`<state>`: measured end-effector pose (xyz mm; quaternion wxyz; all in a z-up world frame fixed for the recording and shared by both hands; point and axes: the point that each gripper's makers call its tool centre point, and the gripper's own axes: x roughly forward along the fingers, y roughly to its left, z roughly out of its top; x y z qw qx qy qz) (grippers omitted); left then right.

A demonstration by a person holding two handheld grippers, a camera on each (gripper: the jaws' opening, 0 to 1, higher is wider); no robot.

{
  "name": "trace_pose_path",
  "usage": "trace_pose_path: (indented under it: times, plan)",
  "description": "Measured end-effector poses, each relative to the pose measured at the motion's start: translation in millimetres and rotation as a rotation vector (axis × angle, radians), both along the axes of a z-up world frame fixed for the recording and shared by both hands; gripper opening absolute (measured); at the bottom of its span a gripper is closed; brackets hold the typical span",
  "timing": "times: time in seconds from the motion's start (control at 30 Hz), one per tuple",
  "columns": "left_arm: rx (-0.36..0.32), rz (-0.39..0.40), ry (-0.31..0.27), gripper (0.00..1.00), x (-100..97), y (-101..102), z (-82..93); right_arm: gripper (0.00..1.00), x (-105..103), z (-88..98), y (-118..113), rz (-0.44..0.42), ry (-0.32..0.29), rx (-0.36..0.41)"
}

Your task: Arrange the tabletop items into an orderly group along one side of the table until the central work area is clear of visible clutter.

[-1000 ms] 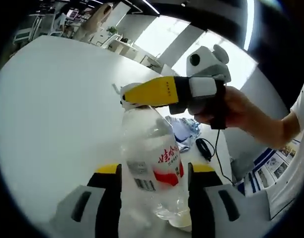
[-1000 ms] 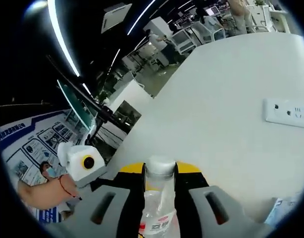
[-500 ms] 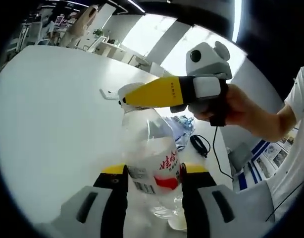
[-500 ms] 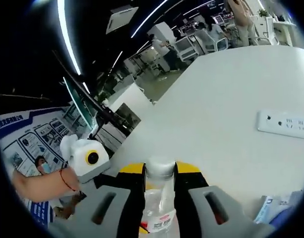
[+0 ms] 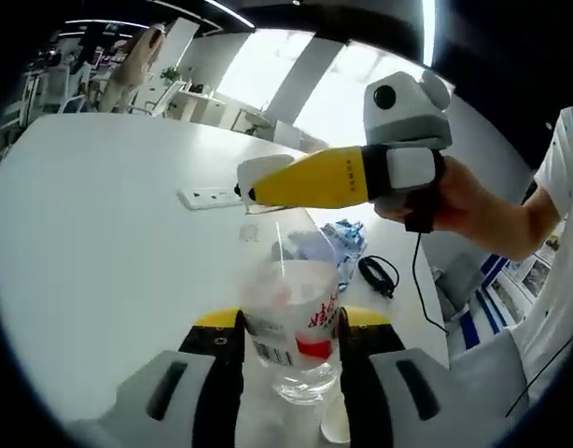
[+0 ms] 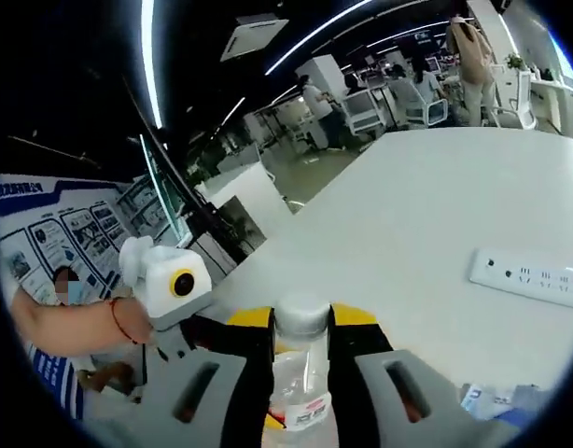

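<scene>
A clear plastic water bottle point(image 5: 291, 308) with a red and white label stands upright over the white table point(image 5: 100, 233). My left gripper point(image 5: 279, 329) is shut on its lower body, one jaw on each side of the label. The right gripper point(image 5: 257, 189), yellow-tipped and held by a hand, comes in from the right and is clamped at the bottle's top. In the right gripper view, the white cap point(image 6: 302, 313) sits pinched between my right gripper point(image 6: 302, 325) jaws, with the bottle's neck below it.
A white power strip point(image 5: 212, 198) point(image 6: 529, 275) lies flat on the table beyond the bottle. A blue and white wrapper point(image 5: 341, 238) and a black cable point(image 5: 378, 273) lie behind it to the right. A small white round piece point(image 5: 335, 425) rests by the bottle's base.
Both cameras have shifted, and the power strip now shows more fully. The bottle's upper part looks blurred in the left gripper view. Both grippers keep their hold.
</scene>
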<state>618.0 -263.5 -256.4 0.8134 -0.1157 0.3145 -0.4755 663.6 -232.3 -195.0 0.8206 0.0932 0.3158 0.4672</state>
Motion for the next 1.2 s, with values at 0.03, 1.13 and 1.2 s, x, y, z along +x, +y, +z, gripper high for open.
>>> trace_pose_path:
  times: [0.03,1.13,1.2]
  plan:
    - [-0.001,0.0,-0.005,0.39,2.0,0,1.2,0.18,1,2.2,-1,0.001,-0.012,-0.003]
    - [0.134,-0.093,-0.295,0.37,33.7,4,27.1,0.19,-6,41.4,5,0.008,-0.575,-0.094]
    - [0.145,-0.1,-0.301,0.37,33.2,6,24.5,0.19,-7,39.1,6,0.001,-0.579,-0.095]
